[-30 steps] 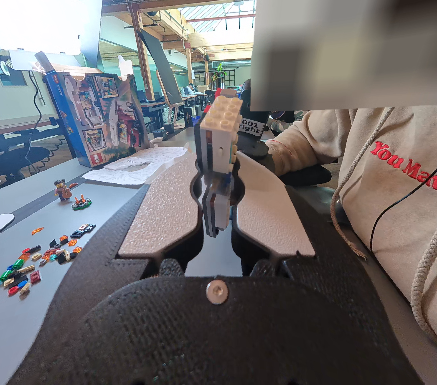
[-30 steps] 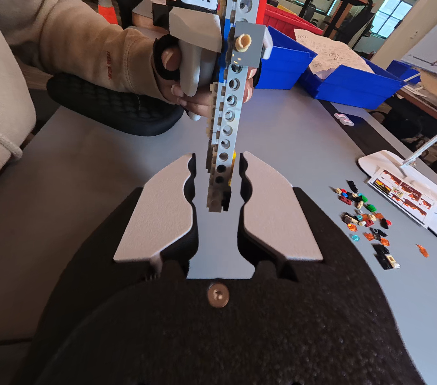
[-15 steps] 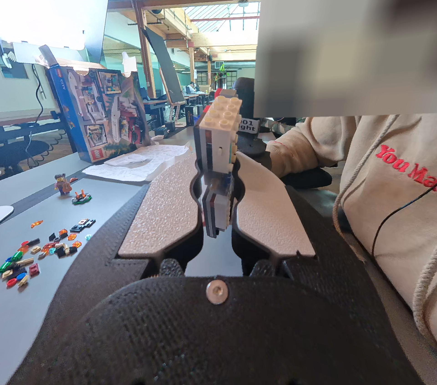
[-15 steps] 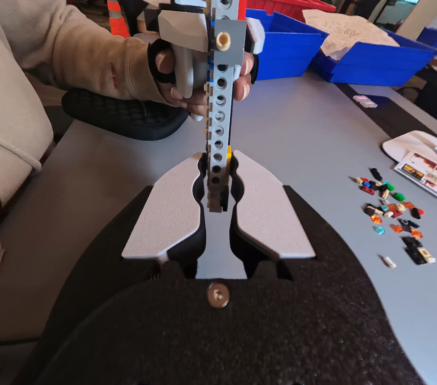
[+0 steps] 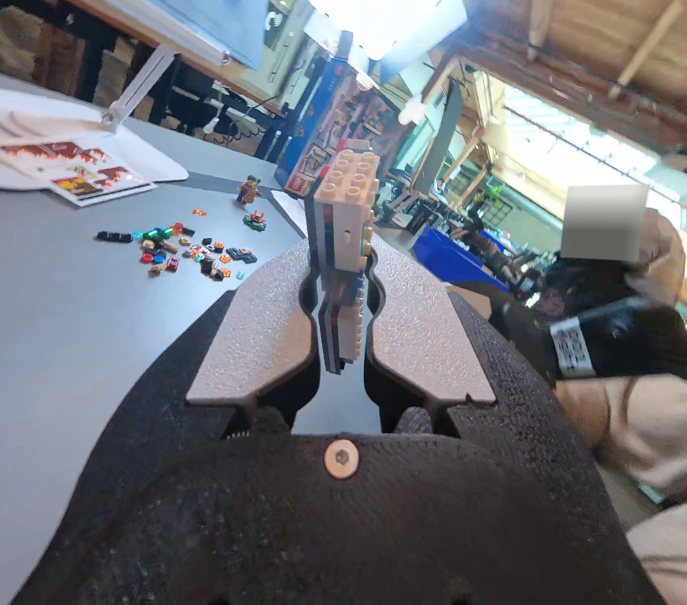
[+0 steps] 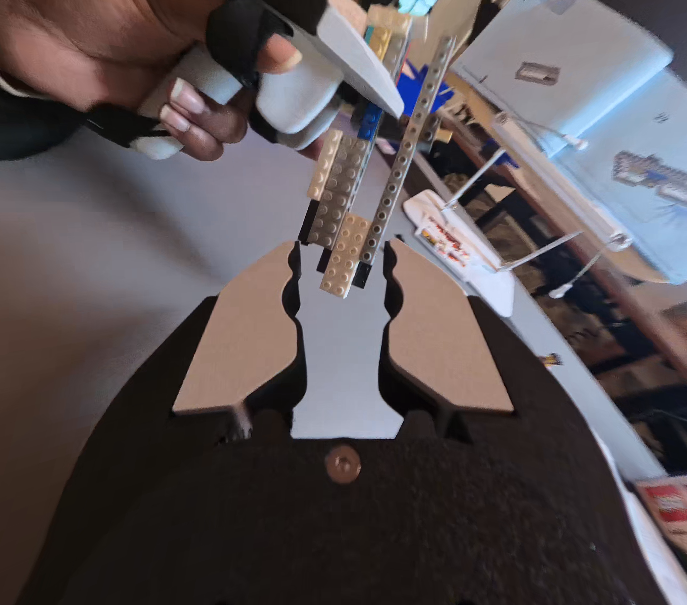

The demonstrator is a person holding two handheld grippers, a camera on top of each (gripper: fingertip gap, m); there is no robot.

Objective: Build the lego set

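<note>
The partly built lego assembly [image 5: 344, 253] is clamped between the fingers of the left gripper [image 5: 340, 275], with its tan studded end standing up above the fingertips and its layered grey and white plates running down into the gap. Half a second earlier the far end of the same assembly was pinched by the right gripper [image 6: 340, 253]; that grip has since been let go, and its fingers are now spread apart, with the tan plate and the long grey holed beam [image 6: 405, 156] hanging between the tips and, as far as can be told, untouched by either. Both views have also been tilted sharply since then, and motion blur is seen in them, so the assembly is judged to be mid-turn in the left grip alone. The release probably means that a press or a check on the lower end has been finished and a further part is to be fetched. The pile of small loose pieces [image 5: 186, 249] lies on the grey table [image 5: 74, 308] well to the left of the assembly, with a minifigure [image 5: 249, 189] and the set's box [image 5: 327, 141] beyond it and a sticker sheet [image 5: 74, 174] further left. Since the assembly is held at one end only, some sag or slip may be risked.
</note>
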